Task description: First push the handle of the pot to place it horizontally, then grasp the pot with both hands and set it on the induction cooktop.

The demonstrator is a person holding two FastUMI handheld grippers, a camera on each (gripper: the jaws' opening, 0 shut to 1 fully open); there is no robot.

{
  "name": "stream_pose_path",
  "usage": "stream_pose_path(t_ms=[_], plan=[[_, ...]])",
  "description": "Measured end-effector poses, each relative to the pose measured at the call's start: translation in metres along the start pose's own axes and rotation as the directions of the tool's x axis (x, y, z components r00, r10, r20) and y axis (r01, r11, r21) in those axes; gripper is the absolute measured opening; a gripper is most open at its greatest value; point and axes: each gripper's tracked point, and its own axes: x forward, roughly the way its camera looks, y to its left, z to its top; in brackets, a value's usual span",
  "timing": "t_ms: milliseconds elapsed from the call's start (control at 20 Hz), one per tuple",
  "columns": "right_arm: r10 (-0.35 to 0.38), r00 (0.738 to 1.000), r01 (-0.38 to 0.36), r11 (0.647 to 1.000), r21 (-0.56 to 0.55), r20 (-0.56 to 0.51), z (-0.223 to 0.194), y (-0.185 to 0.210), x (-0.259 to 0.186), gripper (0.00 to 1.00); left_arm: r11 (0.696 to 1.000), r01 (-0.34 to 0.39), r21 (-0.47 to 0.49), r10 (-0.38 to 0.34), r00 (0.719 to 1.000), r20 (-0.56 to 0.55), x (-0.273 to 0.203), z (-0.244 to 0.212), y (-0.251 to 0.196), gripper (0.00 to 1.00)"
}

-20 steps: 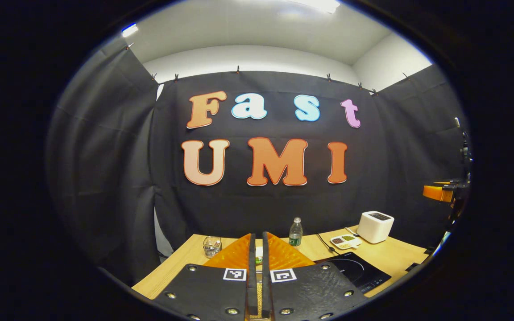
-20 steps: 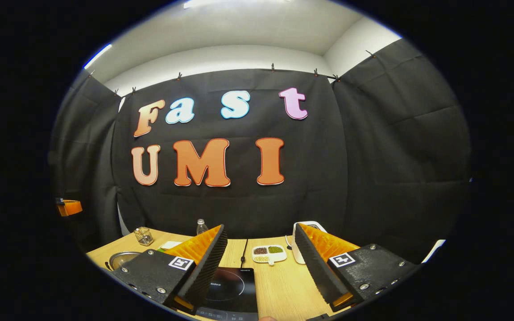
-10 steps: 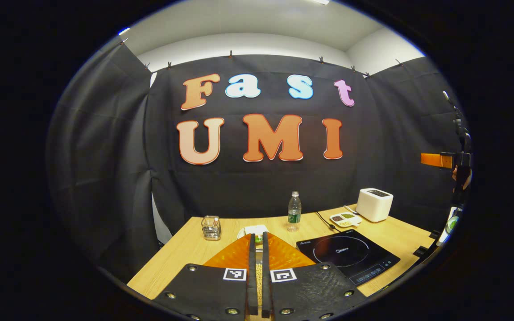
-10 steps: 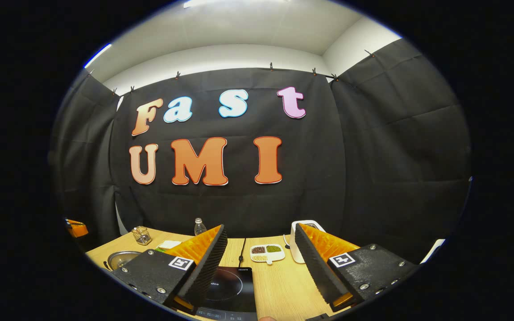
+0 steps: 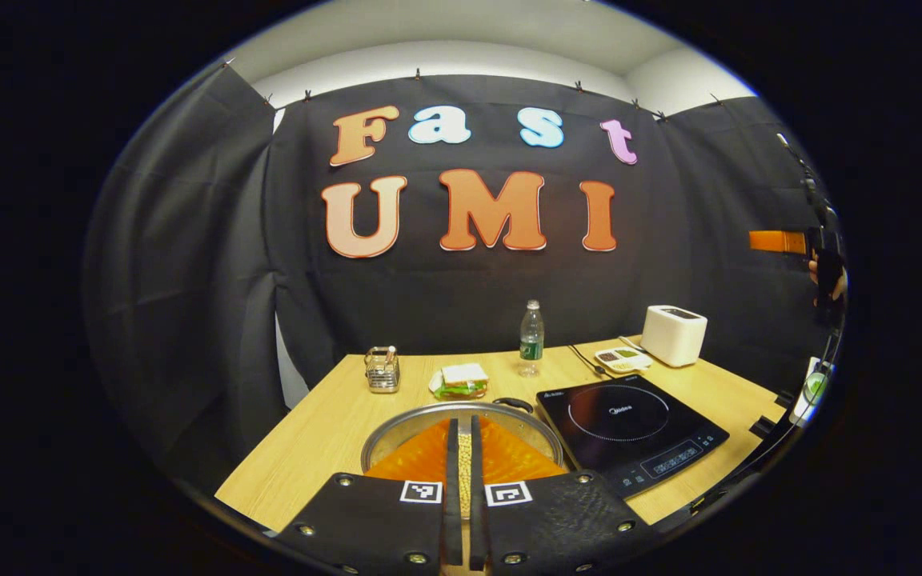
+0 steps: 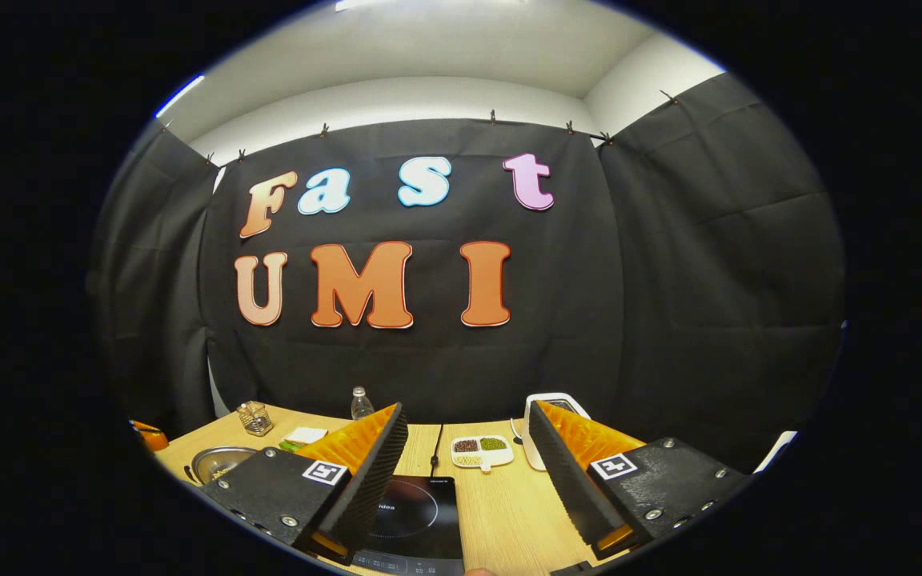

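A steel pot [image 5: 397, 422] sits on the wooden table [image 5: 325, 432] just beyond my left gripper [image 5: 465, 422], which hangs over its near side, shut with nothing held. The pot's dark handle [image 5: 513, 402] shows at the far rim, toward the black induction cooktop [image 5: 629, 424] on its right. In the right gripper view my right gripper [image 6: 467, 416] is held above the table, open and empty, over the cooktop [image 6: 417, 512]. The pot [image 6: 217, 462] lies low at the left there. Far right in the left gripper view, a hand [image 5: 829, 280] holds the right gripper up high.
Behind the pot lie a wrapped sandwich [image 5: 461, 380], a small wire holder [image 5: 382, 370] and a water bottle [image 5: 531, 338]. A sectioned dish of beans [image 5: 623, 360] and a white box appliance [image 5: 673, 334] stand at the back right, with a cord running to the cooktop.
The left gripper has tipped downward and moved in over the table, bringing the pot into its view. The right gripper has barely shifted and stays open.
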Motion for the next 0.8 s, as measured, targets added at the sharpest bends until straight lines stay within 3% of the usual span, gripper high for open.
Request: stream_pose_path(t_ms=[450, 800], plan=[[0.025, 0.999, -0.025, 1.000, -0.012, -0.021, -0.009, 0.017, 0.000, 0.95, 0.998, -0.019, -0.062, 0.012, 0.995, -0.099, -0.009, -0.070, 0.013, 0.02], [0.044, 0.998, -0.045, 0.999, -0.023, -0.052, -0.021, 0.033, 0.005, 0.95, 0.995, -0.038, -0.090, 0.022, 0.983, -0.182, -0.013, -0.119, 0.021, 0.05]])
